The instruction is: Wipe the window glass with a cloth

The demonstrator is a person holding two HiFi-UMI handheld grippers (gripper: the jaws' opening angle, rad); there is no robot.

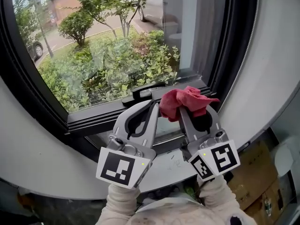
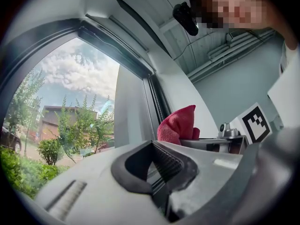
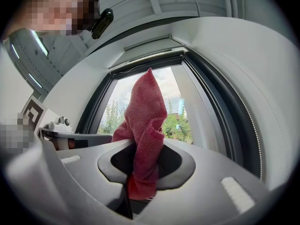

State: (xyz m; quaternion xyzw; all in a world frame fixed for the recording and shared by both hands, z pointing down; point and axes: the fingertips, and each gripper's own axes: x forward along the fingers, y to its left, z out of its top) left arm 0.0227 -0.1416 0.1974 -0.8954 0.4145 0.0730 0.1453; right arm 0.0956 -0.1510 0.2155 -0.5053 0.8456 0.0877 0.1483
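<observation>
plainly, the red cloth (image 1: 185, 102) sat bunched at the centre of the head view, just below the window glass (image 1: 108, 46) and over the black lower frame (image 1: 93, 118). whether it touched the glass could not be told. the right gripper (image 1: 194, 114) had its jaws clamped on the cloth, a fold running down between them in the right gripper view. just left of it, the left gripper (image 1: 151, 108) had its jaws together with nothing between, tips near the black window handle (image 1: 143, 92). green shrubs (image 1: 117, 64) filled the glass, and cardboard boxes (image 1: 255, 172) lay at lower right.
</observation>
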